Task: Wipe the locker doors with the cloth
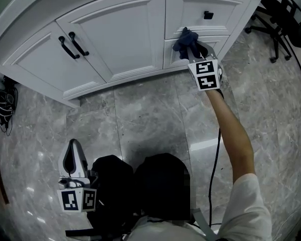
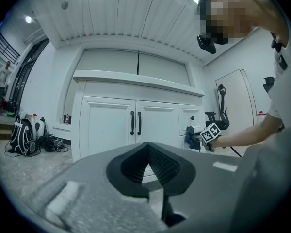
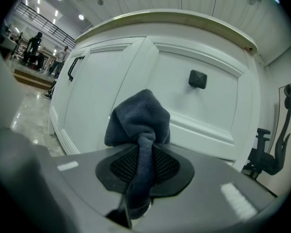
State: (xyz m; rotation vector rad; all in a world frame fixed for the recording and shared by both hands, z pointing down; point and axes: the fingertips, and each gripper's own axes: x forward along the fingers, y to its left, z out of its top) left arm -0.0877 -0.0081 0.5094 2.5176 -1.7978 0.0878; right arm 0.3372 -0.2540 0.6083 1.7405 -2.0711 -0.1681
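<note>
Left gripper (image 1: pixel 74 149): held low at 7 o'clock over the grey floor (image 1: pixel 155 109); its jaws are closed together with nothing between them.
Right gripper (image 1: pixel 193 51): stretched out at 1 o'clock; its jaws are clenched on the cloth (image 3: pixel 138 123).
Cloth: dark blue, bunched past the jaw tips, placed at the drawer front (image 3: pixel 218 106) below the black knob (image 3: pixel 197 78).
Doors (image 1: pixel 115 39): white, fitted with paired black handles (image 1: pixel 72 45), seen at 11 o'clock.
Chair (image 1: pixel 281 19): black, seen at 2 o'clock.

Nothing legible here.
Only black-and-white square patterns show, on the far marker cube (image 1: pixel 207 75) and the near marker cube (image 1: pixel 78 200); no letters, no numbers.
</note>
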